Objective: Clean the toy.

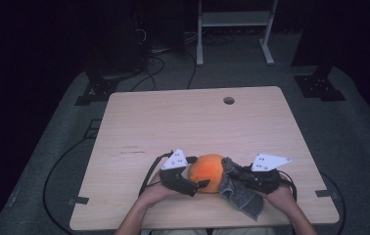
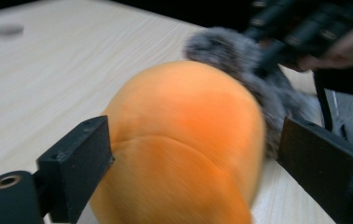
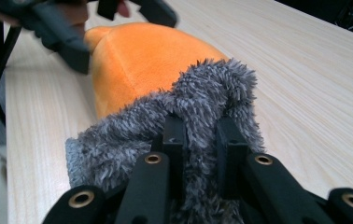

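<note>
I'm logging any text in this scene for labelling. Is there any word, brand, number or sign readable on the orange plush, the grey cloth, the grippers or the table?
No text can be read in these views.
orange plush: plain fabric, no label visible.
grey cloth: plain fluffy pile, no tag visible.
left gripper and right gripper: no markings legible.
table: a faint dark mark at its left part, too small to read.

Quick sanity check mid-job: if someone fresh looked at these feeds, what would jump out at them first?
The round orange plush ball at the near edge of the light wooden table stands out first. The left gripper has its jaws spread on either side of it. Next comes the fuzzy grey cloth, pinched in the right gripper and pressed against the ball's right side.
</note>
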The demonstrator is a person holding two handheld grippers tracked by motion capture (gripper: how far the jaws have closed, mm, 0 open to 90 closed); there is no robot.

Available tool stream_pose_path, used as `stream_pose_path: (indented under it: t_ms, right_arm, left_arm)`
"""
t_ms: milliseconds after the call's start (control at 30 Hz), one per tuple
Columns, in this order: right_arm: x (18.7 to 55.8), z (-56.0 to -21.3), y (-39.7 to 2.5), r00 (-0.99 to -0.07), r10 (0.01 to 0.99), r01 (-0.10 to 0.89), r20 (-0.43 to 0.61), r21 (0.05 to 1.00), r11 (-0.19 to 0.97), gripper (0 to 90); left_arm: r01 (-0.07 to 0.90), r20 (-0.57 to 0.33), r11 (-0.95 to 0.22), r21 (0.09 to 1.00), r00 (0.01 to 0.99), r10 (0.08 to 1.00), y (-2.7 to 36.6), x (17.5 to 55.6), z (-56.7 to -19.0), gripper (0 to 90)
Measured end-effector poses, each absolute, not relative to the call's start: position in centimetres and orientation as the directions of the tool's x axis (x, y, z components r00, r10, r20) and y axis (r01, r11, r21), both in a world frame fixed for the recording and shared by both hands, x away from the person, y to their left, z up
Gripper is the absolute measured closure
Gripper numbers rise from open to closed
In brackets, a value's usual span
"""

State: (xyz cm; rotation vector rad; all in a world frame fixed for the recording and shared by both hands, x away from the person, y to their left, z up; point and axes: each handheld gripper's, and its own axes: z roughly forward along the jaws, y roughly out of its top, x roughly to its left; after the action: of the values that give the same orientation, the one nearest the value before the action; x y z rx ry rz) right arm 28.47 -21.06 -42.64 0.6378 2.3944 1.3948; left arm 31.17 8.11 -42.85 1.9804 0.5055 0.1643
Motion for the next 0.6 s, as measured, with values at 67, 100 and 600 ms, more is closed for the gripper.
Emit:
stream_pose_path:
  t_ms: [67,100,600]
  right_arm:
    - [28.1,-42.6,-20.9,-0.861,0.506,0.213,-0.049,0.869,0.446,76.6]
    - [28.0,-42.6,-20.8,-0.861,0.506,0.21,-0.056,0.866,0.454,76.6]
    - [27.8,-41.9,-20.3,-0.856,0.512,0.195,-0.076,0.869,0.456,76.8]
  left_arm:
    - [0.291,-0.096,-0.411,0.864,0.896,0.433,7.6,31.2,-43.3,9.5]
    - [0.287,-0.095,-0.413,0.864,0.899,0.427,7.5,31.1,-43.4,10.8]
    - [0.25,-0.099,-0.335,0.909,0.907,0.41,8.3,31.4,-43.0,13.6]
